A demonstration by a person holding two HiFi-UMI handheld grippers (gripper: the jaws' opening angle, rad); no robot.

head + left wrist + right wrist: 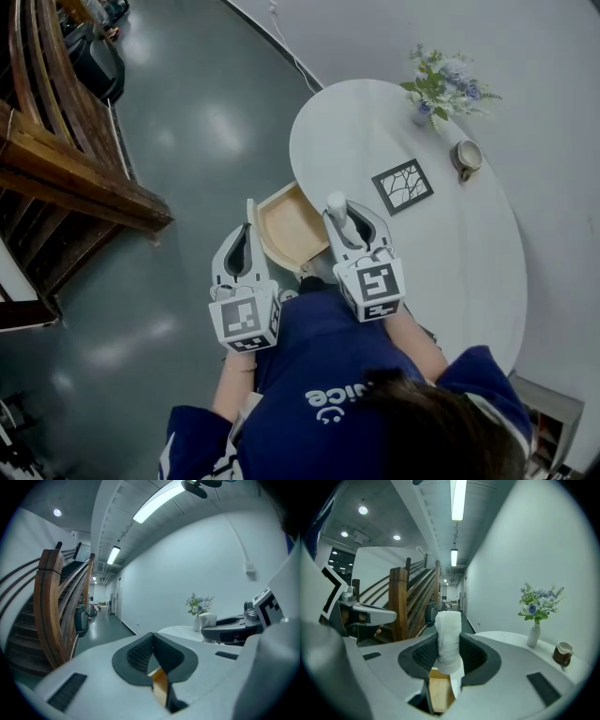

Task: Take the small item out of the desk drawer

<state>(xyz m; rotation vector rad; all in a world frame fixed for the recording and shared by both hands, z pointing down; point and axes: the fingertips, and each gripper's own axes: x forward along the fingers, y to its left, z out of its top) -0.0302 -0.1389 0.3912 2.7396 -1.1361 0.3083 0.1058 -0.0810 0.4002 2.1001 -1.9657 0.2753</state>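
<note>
Now both grippers point forward, tilted slightly down, side by side above the open drawer (pixel 284 231). The right gripper (pixel 339 210) pinches the white roll (pixel 449 637) upright; the left gripper (pixel 152 643) has its jaws pressed together, empty.

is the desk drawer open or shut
Open. In the head view the wooden drawer sticks out from under the white table, its inside showing.

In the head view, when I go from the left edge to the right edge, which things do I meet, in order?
Wooden staircase → left gripper → open drawer → right gripper, shut on a white roll → black patterned square → cup.
</note>
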